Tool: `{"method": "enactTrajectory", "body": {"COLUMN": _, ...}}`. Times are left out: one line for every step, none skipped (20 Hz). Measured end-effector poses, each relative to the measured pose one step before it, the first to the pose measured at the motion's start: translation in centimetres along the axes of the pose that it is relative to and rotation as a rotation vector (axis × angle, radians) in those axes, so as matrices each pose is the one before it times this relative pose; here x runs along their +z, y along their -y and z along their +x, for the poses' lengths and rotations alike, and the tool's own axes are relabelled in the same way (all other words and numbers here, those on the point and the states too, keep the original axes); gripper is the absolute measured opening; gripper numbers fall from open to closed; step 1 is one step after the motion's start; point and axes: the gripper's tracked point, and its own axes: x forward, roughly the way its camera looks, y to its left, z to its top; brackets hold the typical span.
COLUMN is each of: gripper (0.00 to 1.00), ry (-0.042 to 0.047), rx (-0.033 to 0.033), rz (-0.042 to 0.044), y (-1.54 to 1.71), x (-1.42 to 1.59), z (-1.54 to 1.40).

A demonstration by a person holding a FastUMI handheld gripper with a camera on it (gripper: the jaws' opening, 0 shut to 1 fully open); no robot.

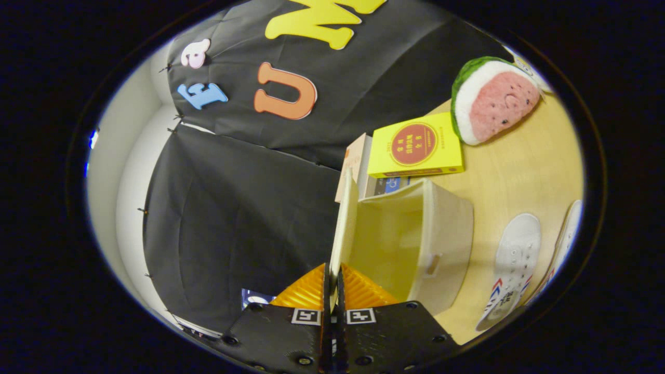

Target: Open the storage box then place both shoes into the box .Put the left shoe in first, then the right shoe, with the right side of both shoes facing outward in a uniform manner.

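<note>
The gripper (333,283) is pinching the storage box's (415,244) thin, light lid (344,223) at its near edge, lifting easily.

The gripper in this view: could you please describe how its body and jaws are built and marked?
The gripper has two flat black body plates, side by side, with a fine textured surface and round screw heads along their edges. Each plate carries a small square black-and-white fiducial marker near its inner front corner. The jaws ahead are wedge-shaped with ribbed, ridged faces. No cables visible.
</note>
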Motion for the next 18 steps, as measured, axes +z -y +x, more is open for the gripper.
{"method": "enactTrajectory", "body": {"gripper": 0.03, "ry": 0.00444, "rx": -0.00914, "rz": -0.02177, "y": -1.533, "x": -0.069, "z": 0.652}}
{"method": "enactTrajectory", "body": {"gripper": 0.03, "ry": 0.00280, "rx": -0.00770, "rz": -0.02064, "y": -1.524, "x": -0.088, "z": 0.867}}
{"method": "enactTrajectory", "body": {"gripper": 0.03, "ry": 0.00347, "rx": -0.00634, "rz": -0.01646, "y": -1.721, "x": -0.040, "z": 1.096}}
{"method": "enactTrajectory", "body": {"gripper": 0.03, "ry": 0.00243, "rx": -0.00970, "rz": -0.01772, "y": -1.814, "x": -0.002, "z": 1.147}}
{"method": "enactTrajectory", "body": {"gripper": 0.04, "ry": 0.00194, "rx": -0.01436, "rz": -0.01626, "y": -1.474, "x": 0.170, "z": 1.431}}
{"method": "enactTrajectory", "body": {"gripper": 0.04, "ry": -0.00302, "rx": -0.00976, "rz": -0.01458, "y": -1.540, "x": 0.051, "z": 1.489}}
{"method": "enactTrajectory", "body": {"gripper": 0.04, "ry": -0.00198, "rx": -0.01545, "rz": -0.01096, "y": -1.235, "x": 0.073, "z": 1.596}}
{"method": "enactTrajectory", "body": {"gripper": 0.04, "ry": -0.00664, "rx": 0.00025, "rz": -0.00086, "y": -1.459, "x": -0.136, "z": 1.468}}
{"method": "enactTrajectory", "body": {"gripper": 0.07, "ry": 0.00278, "rx": -0.02138, "rz": -0.00409, "y": -1.000, "x": -0.181, "z": 1.701}}
{"method": "enactTrajectory", "body": {"gripper": 0.10, "ry": -0.00960, "rx": -0.00542, "rz": -0.00286, "y": -0.910, "x": 0.037, "z": 1.377}}
{"method": "enactTrajectory", "body": {"gripper": 0.10, "ry": -0.01559, "rx": -0.00935, "rz": -0.00069, "y": -0.732, "x": -0.388, "z": 1.871}}
{"method": "enactTrajectory", "body": {"gripper": 0.10, "ry": -0.00884, "rx": -0.01611, "rz": -0.00097, "y": -0.396, "x": -0.133, "z": 1.498}}
{"method": "enactTrajectory", "body": {"gripper": 0.10, "ry": -0.01233, "rx": -0.01362, "rz": 0.00639, "y": -0.394, "x": -0.200, "z": 1.406}}
{"method": "enactTrajectory", "body": {"gripper": 0.13, "ry": -0.01041, "rx": 0.00249, "rz": 0.01997, "y": -0.637, "x": -0.430, "z": 1.147}}
{"method": "enactTrajectory", "body": {"gripper": 0.26, "ry": -0.01685, "rx": -0.00030, "rz": 0.02476, "y": -0.537, "x": -0.488, "z": 0.689}}
{"method": "enactTrajectory", "body": {"gripper": 0.39, "ry": -0.00246, "rx": -0.00066, "rz": 0.01067, "y": -0.504, "x": -0.284, "z": 0.652}}
{"method": "enactTrajectory", "body": {"gripper": 0.50, "ry": 0.00543, "rx": -0.01550, "rz": -0.00922, "y": 0.066, "x": -0.209, "z": 0.437}}
{"method": "enactTrajectory", "body": {"gripper": 0.62, "ry": 0.00324, "rx": -0.03418, "rz": -0.01093, "y": 0.494, "x": -0.277, "z": -0.224}}
